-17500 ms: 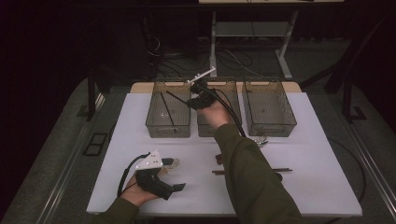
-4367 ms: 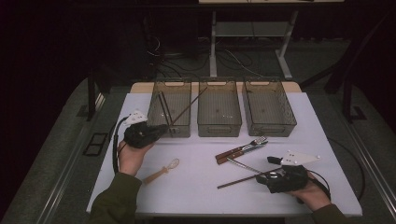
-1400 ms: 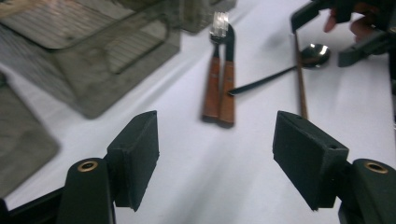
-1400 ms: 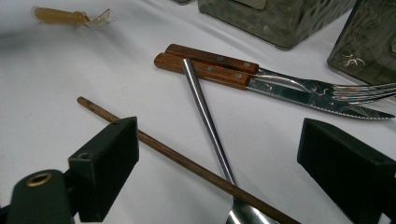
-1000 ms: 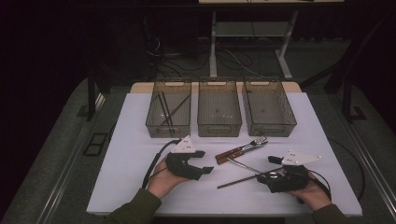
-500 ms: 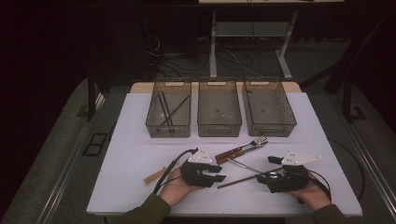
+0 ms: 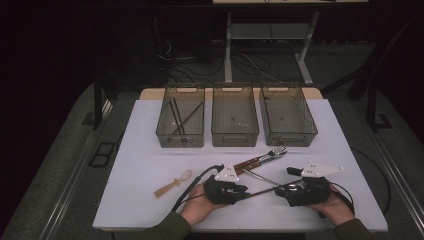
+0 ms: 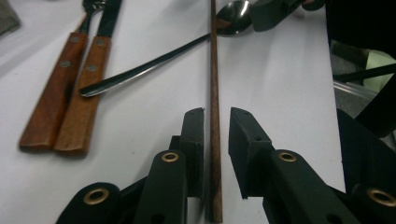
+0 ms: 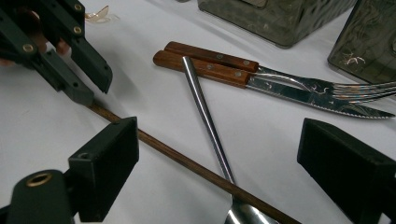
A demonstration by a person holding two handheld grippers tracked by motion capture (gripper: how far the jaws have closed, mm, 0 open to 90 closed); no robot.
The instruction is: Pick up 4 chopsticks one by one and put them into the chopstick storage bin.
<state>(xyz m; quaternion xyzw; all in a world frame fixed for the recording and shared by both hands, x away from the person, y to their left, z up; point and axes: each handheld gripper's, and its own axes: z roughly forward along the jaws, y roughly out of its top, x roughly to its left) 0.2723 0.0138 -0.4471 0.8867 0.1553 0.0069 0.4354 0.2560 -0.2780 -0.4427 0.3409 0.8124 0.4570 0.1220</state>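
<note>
A dark wooden chopstick (image 7: 262, 190) lies on the white table (image 7: 150, 165) between my two hands. My left gripper (image 7: 245, 190) sits low over its near end. Its jaws have just been closing, and the chopstick (image 8: 214, 70) runs between them: the left pad touches it and a thin gap remains at the right pad. My right gripper (image 7: 280, 189) rests on the table at the right with its jaws wide apart (image 9: 219, 140). Between them lie the chopstick's far end (image 9: 187, 163) and a steel spoon (image 9: 201, 102).
A fork and knife with wooden handles (image 7: 257, 161) lie just behind the spoon (image 7: 260, 177). A small pale wooden spoon (image 7: 172, 183) lies to the left. Three clear bins stand at the back: the left one (image 7: 181, 120) holds chopsticks, beside the middle (image 7: 235, 117) and right (image 7: 287, 115) bins.
My left hand has moved right, away from the pale wooden spoon and down to the chopstick, and its jaws have narrowed around it. The right hand has stayed still.
</note>
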